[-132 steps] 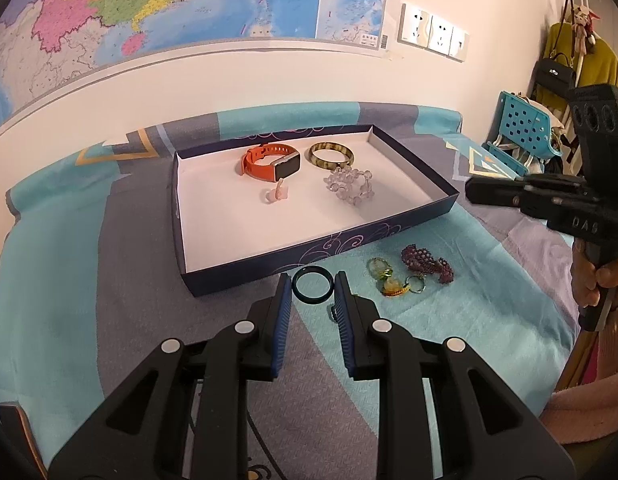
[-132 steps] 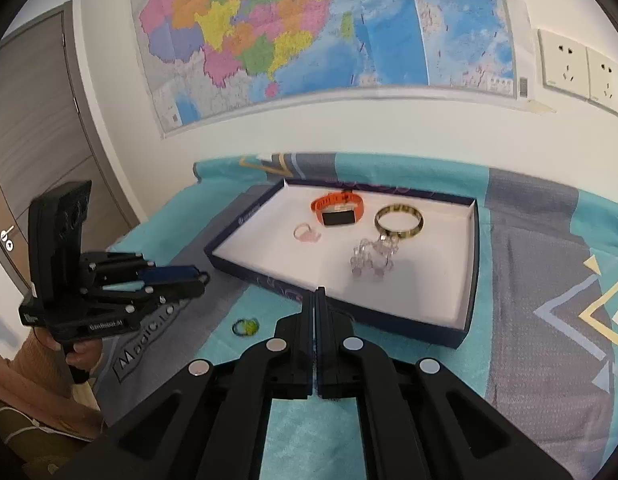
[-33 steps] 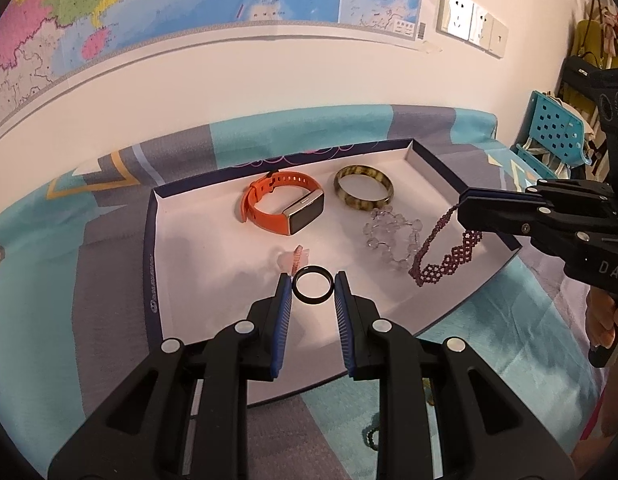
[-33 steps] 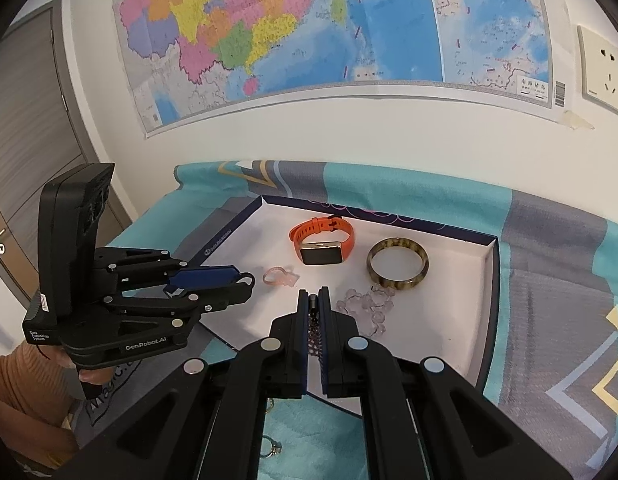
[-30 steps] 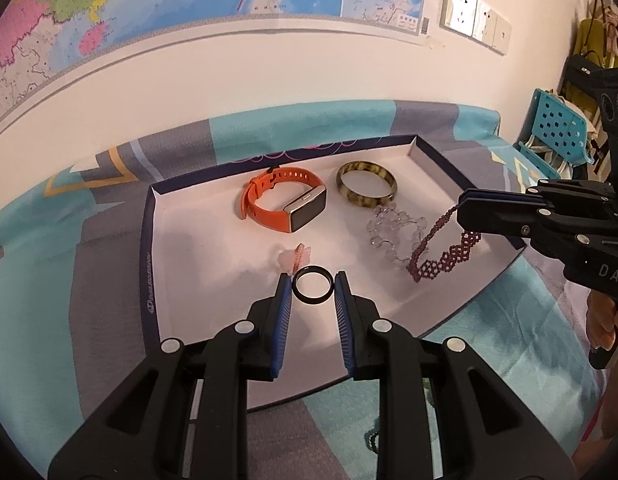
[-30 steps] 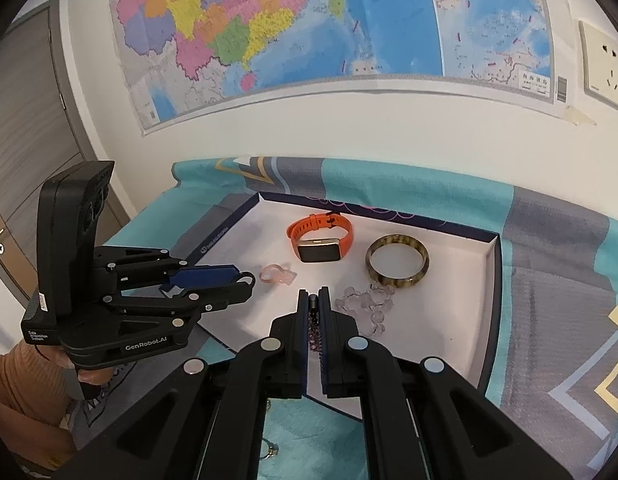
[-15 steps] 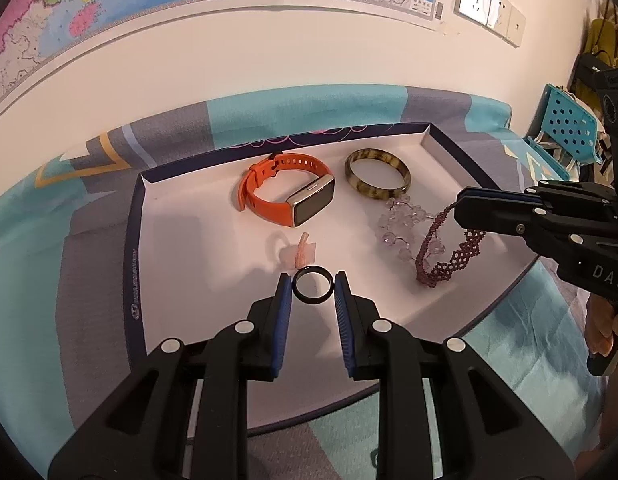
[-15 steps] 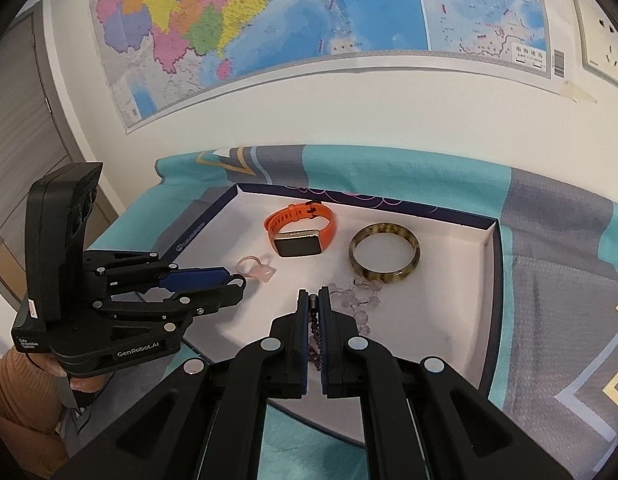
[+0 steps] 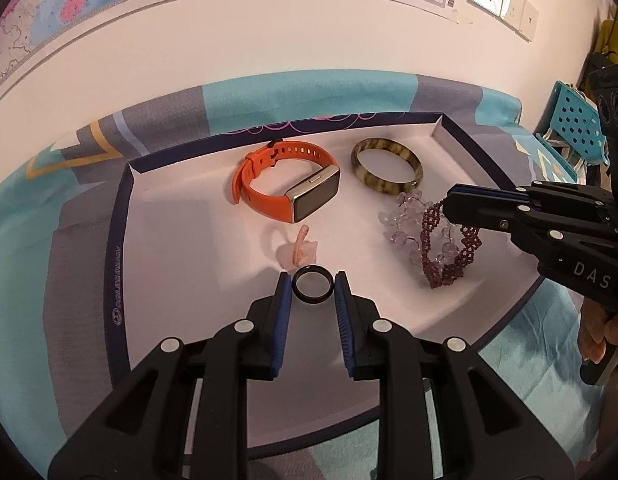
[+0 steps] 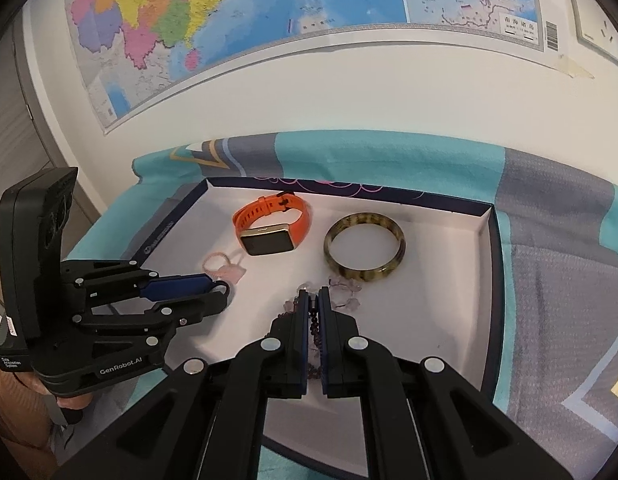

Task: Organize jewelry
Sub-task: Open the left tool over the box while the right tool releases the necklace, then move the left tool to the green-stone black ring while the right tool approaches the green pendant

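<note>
Black ring [image 9: 312, 289] pinched in left gripper [image 9: 312, 290], maroon beaded bracelet [image 9: 449, 256] clamped in right gripper [image 10: 314, 300], tray [image 9: 121, 240] at twelve o'clock.

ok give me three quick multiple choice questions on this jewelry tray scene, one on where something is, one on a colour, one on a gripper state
1. Where does the tortoiseshell bangle lie?
A. on the cloth outside the tray
B. inside the tray, beside the watch
C. in the right gripper

2. What colour is the watch strap?
A. orange
B. green
C. white

3. What is the left gripper doing?
A. hanging open and empty
B. gripping a black ring
C. gripping the watch

Answers:
1 B, it rests on the tray floor right of the watch.
2 A, the strap is bright orange.
3 B, the ring sits pinched between the blue pads.
</note>
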### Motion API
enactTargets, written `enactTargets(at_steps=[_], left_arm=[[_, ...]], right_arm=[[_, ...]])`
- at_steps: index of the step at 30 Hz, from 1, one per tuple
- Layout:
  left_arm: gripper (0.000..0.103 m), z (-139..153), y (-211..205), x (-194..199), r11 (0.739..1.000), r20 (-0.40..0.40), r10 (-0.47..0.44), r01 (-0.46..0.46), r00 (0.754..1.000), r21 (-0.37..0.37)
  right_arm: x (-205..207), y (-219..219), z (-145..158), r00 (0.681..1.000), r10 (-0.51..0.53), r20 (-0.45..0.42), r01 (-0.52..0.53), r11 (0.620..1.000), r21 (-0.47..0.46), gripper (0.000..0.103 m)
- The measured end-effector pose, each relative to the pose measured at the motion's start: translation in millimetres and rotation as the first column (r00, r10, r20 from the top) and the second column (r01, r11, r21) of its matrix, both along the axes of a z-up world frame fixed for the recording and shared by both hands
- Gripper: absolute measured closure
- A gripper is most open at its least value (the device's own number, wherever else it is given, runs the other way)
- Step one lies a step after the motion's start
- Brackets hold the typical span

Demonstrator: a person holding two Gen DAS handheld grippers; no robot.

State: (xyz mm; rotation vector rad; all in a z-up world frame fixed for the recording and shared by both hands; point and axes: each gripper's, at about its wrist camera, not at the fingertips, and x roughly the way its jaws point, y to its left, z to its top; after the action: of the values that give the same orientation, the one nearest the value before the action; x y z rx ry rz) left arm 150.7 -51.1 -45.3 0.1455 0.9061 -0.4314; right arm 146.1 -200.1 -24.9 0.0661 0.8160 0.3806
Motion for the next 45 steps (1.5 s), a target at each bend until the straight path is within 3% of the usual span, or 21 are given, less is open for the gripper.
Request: enactTargets(at_steps=[7,10,13,17,22,28,36,45], left_arm=[[0.080,1,0,-2,1.000,0.005,0.001,-0.001,1.000,-0.007],[0.076,6,3,-5,1.000,0.016,0.002,-0.001,1.000,-0.024],[0.071,15,8,-12,0.999,0.044,0.003,-0.001,0.999,-0.038],[0.066,28,12,-24,0.999,0.088,0.002,0.001,0.996,-0.035],[0.061,41,22,-45,0.999,0.141,0.003,0.003,0.990,-0.045],[0.060,45,36,-74,0.999,0.179,0.010,-0.001,0.984,-0.049],[0.060,31,42,-102,0.999,0.152,-0.017,0.023,0.988,-0.033],[0.060,11,44,-118,0.999,0.099,-0.032,0.035,0.995,-0.029]], right_arm=[[7,1,-5,1.000,-0.021,-0.006,0.020,1.000,-0.017,0.096],[6,-2,-4,1.000,-0.031,0.002,0.031,0.999,-0.017,0.096],[3,-5,-1,0.999,-0.040,0.010,0.040,0.999,-0.012,0.086],[-3,-8,3,0.999,-0.043,0.019,0.043,0.999,-0.008,0.084],[-21,-12,12,0.998,-0.038,0.043,0.038,0.999,0.009,0.070],[-64,-7,22,0.997,0.038,0.066,-0.039,0.999,0.012,0.066],[-112,15,0,0.990,0.141,0.008,-0.140,0.988,-0.059,0.065],[-127,38,-16,0.983,0.184,-0.024,-0.185,0.981,-0.066,0.065]])
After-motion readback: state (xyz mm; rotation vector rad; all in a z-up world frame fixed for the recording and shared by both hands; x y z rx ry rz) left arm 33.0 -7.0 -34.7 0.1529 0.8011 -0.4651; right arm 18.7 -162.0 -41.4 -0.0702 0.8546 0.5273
